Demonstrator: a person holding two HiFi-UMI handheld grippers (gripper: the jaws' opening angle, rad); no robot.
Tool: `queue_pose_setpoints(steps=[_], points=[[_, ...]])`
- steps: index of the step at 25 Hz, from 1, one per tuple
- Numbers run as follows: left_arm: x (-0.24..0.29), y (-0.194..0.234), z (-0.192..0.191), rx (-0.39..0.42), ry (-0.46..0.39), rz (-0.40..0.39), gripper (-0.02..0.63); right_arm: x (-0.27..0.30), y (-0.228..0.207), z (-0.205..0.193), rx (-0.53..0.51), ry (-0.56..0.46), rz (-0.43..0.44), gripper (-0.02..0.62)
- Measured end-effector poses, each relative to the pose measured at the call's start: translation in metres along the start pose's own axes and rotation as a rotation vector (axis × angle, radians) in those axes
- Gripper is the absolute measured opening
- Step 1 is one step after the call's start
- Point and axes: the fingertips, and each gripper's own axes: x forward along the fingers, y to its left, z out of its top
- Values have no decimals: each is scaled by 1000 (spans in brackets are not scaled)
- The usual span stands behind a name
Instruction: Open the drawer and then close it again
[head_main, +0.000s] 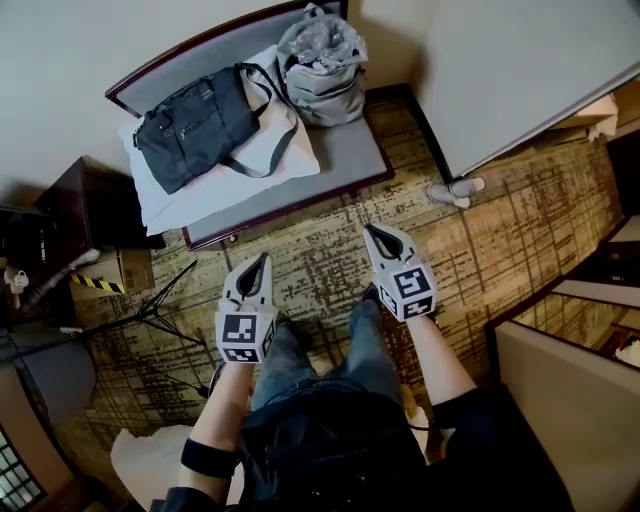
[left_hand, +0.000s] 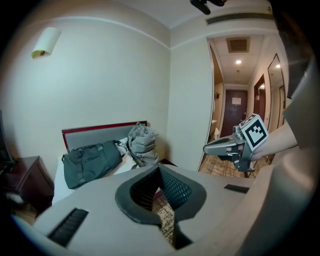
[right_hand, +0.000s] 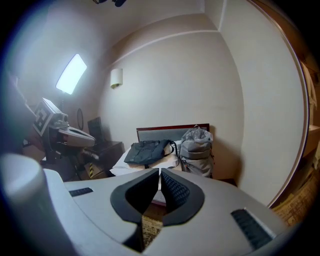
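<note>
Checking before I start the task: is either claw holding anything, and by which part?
Nothing is held. The left claw is shut on air; the right claw has its jaws a sliver apart with nothing between them.

At eleven to twelve o'clock in the head view, a grey padded surface (head_main: 350, 150) framed in dark wood carries a white pillow (head_main: 200, 195) with a dark duffel bag (head_main: 195, 125) lying on it. A grey backpack (head_main: 322, 65) stands upright at the surface's one o'clock end. The patterned carpet (head_main: 320, 270) bears a cardboard box (head_main: 115, 272) at nine o'clock and pale slippers (head_main: 455, 190) at two o'clock.
</note>
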Motion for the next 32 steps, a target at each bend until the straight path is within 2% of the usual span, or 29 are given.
queue_pose_setpoints(steps=[6,11,16,21,23,26,28,32], points=[[42,-2,-33,38,44,-42,0,44,-38,-63,95,43,-105,38],[85,-20,-62,111,78,-111,0,82,-71,-130,202,78,-172,83],[137,-41,-95,100,85,-139,0,120,-101,-195,295,100,-197,125],[193,-53,-135,169,77,-168,0,167,-128,-259,503,59,-208,160],[214,-56,-154,174,75,-168,0,186,-139,-283,592,35,-212,166],[244,-63,-185,185,77,-177,0,211,-151,-319,674,17,-213,167],[265,-69,-204,186,78,-187,0,228,-160,-342,723,8,-216,190],[304,-76,-230,191,74,-190,0,258,-180,-383,856,-27,-242,206]])
